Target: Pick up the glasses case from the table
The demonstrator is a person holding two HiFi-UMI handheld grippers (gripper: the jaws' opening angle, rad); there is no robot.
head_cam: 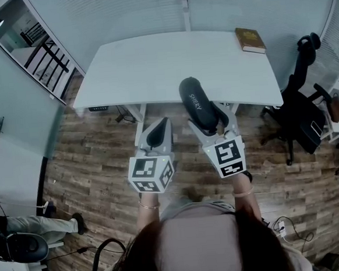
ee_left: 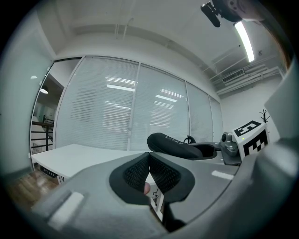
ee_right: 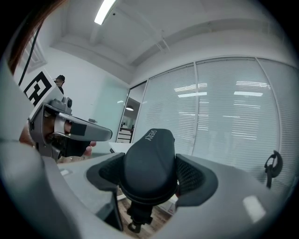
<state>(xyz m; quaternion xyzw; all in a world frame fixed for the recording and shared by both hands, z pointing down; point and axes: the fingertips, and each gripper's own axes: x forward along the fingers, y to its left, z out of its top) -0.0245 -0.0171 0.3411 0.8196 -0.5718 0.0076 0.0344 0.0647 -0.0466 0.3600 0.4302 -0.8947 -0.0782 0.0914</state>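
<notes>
At the far left of the head view a seated person [head_cam: 25, 228] is partly in the frame, on the wooden floor [head_cam: 90, 161]. The white table [head_cam: 152, 63] stands at the top, against the blinds.

The left gripper [head_cam: 162, 127] is in front of the near edge of the table, over the floor. In its own view the two pads [ee_left: 135, 172] are pressed together at the tips and nothing is between them.

Just beside it, to the right, is the right gripper [head_cam: 210, 116]. Its jaws are closed on the case [head_cam: 199, 103], one pad [ee_right: 196, 175] on each long side. The case is black, with pale letters on the top, and it points away from the person. It is lifted off the table. From the head view its far end seems to reach over the table edge, but I cannot say this surely.

On the far right corner of the table lies a brown book [head_cam: 249, 40], well apart from both grippers. To the right of the table stands a black chair [head_cam: 302, 110].
</notes>
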